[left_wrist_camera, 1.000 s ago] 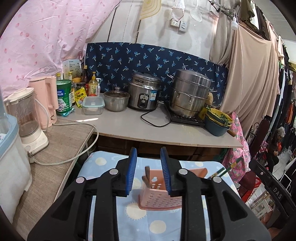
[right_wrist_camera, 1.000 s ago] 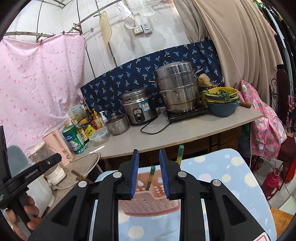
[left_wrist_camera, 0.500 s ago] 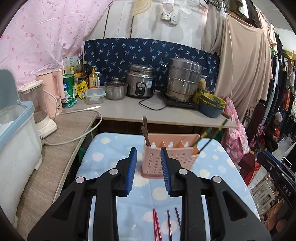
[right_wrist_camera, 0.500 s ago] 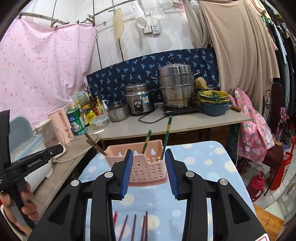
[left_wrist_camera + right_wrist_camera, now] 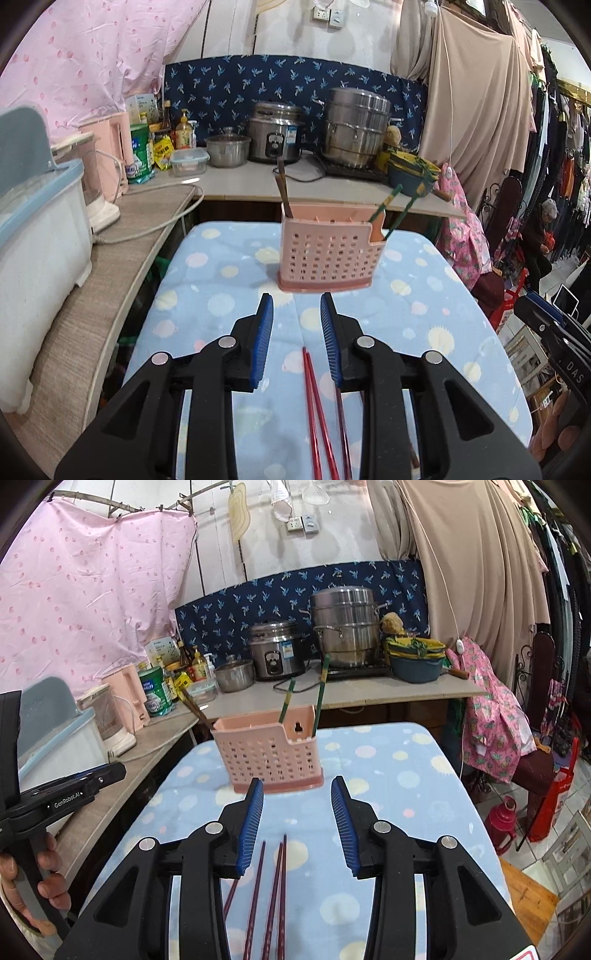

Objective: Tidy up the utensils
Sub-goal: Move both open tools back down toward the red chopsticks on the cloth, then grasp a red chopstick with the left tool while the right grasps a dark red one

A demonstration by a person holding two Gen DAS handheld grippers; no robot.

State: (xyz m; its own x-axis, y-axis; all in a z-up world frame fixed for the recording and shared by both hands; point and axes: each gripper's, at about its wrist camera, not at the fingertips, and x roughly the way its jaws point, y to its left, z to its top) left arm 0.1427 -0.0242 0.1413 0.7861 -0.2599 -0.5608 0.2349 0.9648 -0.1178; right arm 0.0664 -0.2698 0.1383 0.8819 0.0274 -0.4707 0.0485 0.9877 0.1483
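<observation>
With both jaws apart and empty, left hand-held gripper narrow, right hand-held gripper just opened wider; glossy red chopsticks between, perforated pink plastic caddy at 12 o'clock on dotted cloth tabletop.

counter: rice cooker parked beside stacked steel steamer | small lidded pot set left of the cooker; green tin and bottles further left | pink kettle seen near the blender | blue bowls piled at the right end
</observation>
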